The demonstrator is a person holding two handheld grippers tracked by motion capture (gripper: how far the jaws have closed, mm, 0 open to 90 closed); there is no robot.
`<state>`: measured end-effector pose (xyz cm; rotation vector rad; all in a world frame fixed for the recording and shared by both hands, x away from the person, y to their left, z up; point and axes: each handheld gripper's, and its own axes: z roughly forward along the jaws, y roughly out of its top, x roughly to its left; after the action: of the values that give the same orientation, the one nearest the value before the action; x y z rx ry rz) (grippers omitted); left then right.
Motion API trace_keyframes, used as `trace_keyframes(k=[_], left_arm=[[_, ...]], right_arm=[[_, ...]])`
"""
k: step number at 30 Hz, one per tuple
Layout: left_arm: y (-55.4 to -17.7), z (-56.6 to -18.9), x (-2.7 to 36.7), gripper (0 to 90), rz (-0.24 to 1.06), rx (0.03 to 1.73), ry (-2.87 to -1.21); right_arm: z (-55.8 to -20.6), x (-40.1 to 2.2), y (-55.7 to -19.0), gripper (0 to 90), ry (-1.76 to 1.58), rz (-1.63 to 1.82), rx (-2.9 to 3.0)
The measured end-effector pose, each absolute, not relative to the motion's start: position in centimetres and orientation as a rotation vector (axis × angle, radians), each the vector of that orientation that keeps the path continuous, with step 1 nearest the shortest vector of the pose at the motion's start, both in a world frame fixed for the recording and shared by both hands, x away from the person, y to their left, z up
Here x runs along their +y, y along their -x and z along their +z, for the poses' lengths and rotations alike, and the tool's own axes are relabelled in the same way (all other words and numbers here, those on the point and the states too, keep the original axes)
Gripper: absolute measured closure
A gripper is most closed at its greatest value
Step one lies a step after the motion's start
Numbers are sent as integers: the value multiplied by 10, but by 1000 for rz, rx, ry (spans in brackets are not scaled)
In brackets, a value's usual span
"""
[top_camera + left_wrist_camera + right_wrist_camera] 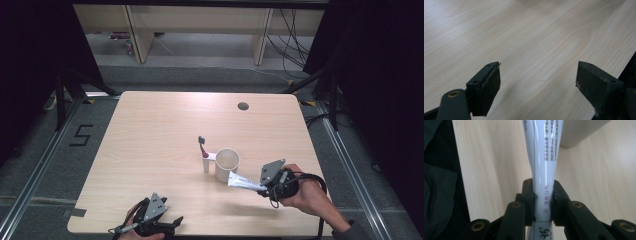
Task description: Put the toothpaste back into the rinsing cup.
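Observation:
A white toothpaste tube hangs just above the table, pointing toward a white cup at the table's middle right. My right gripper is shut on the tube's near end. In the right gripper view the black jaws pinch the tube from both sides, and the cup's base stands just beyond it. A toothbrush with a dark head and red neck leans on the cup's left side. My left gripper rests open at the table's front edge; in its own view the jaws stand wide apart over bare wood.
The light wooden table has a round cable hole near its far edge. The table's front edge runs just right of my left gripper. Dark floor and shelving lie beyond the table.

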<state>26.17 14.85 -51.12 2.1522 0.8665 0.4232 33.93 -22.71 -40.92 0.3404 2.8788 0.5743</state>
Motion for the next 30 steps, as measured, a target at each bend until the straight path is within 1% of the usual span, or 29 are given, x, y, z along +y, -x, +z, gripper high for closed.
trace_keyframes(k=[4, 5, 7, 9, 14, 15, 17, 18, 19, 22, 26, 30], left_arm=[[-262, -512, 147, 196, 411, 874, -2131], [-262, -511, 149, 196, 424, 867, -2154], [-262, -512, 147, 196, 414, 875, -2128], [-262, -512, 148, 196, 429, 868, -2141], [-262, -512, 148, 196, 418, 873, -2129], [-262, -512, 148, 196, 419, 877, -2129], [-262, -510, 150, 196, 431, 868, -2155], [-262, -511, 148, 196, 419, 877, -2124], [-262, -512, 148, 196, 424, 877, -2129], [-261, -512, 148, 196, 418, 877, -2123], [-261, -511, 148, 196, 420, 878, -2124], [-262, -511, 148, 196, 420, 878, -2125]], right_arm=[[-399, -233, -343, 766, -367, 687, 2839], [-393, -236, -346, 765, -391, 735, 2786], [-389, -238, -349, 765, -424, 786, 2766], [-386, -240, -353, 766, -454, 840, 2736], [-382, -243, -363, 766, -521, 908, 2658], [-382, -246, -369, 766, -583, 939, 2626], [-381, -247, -373, 766, -592, 962, 2603], [-380, -249, -377, 766, -594, 978, 2606], [-379, -252, -384, 766, -628, 1044, 2564], [-378, -254, -389, 766, -684, 1094, 2534], [-377, -255, -402, 766, -762, 1260, 2437], [-377, -255, -409, 767, -759, 1305, 2398]])
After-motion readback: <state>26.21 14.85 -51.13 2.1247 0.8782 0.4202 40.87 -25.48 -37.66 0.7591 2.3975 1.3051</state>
